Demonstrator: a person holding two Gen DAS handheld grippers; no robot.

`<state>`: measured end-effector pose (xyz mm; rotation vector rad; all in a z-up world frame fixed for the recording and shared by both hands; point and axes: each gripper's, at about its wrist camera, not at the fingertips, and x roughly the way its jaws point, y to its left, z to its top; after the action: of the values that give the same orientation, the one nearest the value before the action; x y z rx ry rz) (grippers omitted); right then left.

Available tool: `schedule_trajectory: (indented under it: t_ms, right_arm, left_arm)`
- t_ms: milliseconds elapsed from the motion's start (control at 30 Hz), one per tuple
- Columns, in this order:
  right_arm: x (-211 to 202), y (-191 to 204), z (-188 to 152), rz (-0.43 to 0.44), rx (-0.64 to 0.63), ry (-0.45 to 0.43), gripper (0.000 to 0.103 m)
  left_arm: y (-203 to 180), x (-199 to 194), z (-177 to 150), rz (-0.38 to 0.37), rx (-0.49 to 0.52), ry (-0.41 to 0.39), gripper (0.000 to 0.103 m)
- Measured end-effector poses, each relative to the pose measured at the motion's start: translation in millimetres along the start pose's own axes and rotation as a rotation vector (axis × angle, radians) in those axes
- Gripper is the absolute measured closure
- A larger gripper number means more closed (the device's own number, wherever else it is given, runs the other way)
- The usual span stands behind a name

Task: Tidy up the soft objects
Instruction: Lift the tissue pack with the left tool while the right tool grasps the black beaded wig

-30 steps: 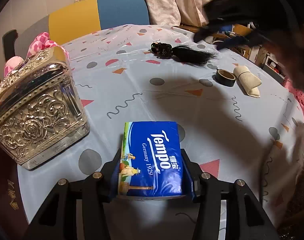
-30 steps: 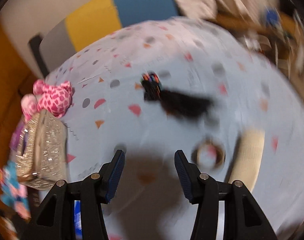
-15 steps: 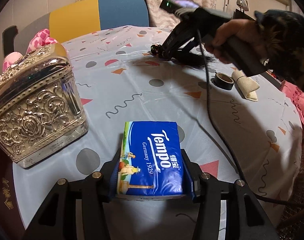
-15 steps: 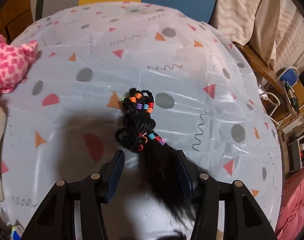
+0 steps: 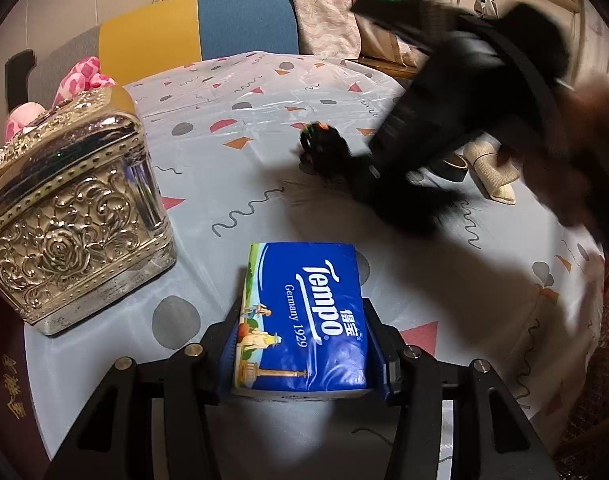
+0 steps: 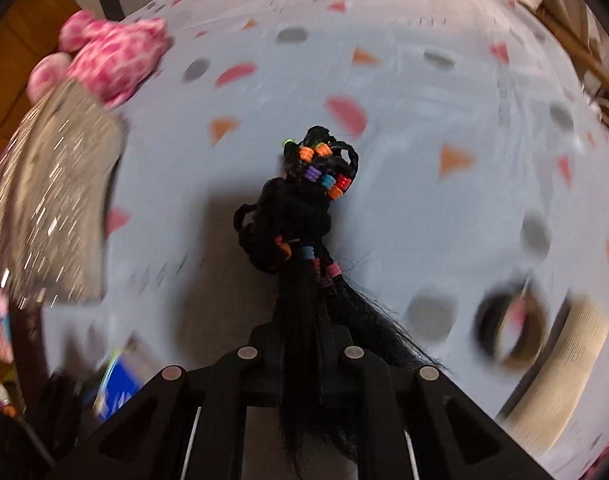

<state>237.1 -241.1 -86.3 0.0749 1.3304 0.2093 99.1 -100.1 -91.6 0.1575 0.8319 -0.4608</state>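
Our right gripper (image 6: 304, 344) has just closed its jaws on the loose tail of the black beaded hairpiece (image 6: 304, 216), whose braided knot with coloured beads lies on the patterned tablecloth (image 6: 444, 208) just ahead of the fingertips. Our left gripper (image 5: 302, 344) pinches the blue Tempo tissue pack (image 5: 300, 316) by its sides, with the embossed silver box (image 5: 68, 216) ahead to its left. Beyond the box sits a pink spotted plush toy (image 5: 78, 82); ahead to the right lie a tape roll (image 5: 452, 166) and a beige rolled cloth (image 5: 494, 172).

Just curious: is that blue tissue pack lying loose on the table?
No, the left hand-held gripper holds the tissue pack clamped between its fingers.
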Motion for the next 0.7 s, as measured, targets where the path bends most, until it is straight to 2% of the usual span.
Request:
schedule_trajectory:
  t_ms: [200,400,533,700]
  right_arm:
    - [-6.2,11.3,-45.2,0.049,0.020,-0.024,0.092]
    - [-7.7,-4.8,-52.7,0.109,0.058,-0.071,0.093]
    - [-8.4,8.6,-54.5,0.034,-0.014,-0.104,0.095]
    - [-9.6,15.8,-57.5,-0.017,-0.066,-0.131,0.095]
  left_arm:
    - [0.5,-0.1,1.8,-0.005,-0.006,0.009,0.050]
    - [-1.6,-0.1,8.2,0.004,0.006,0.030,0.051]
    - [1.8,-7.4,13.9,-0.010,-0.030,0.052,0.051]
    - [-3.1,-47.2,22.8,0.005,-0.021,-0.048,0.051]
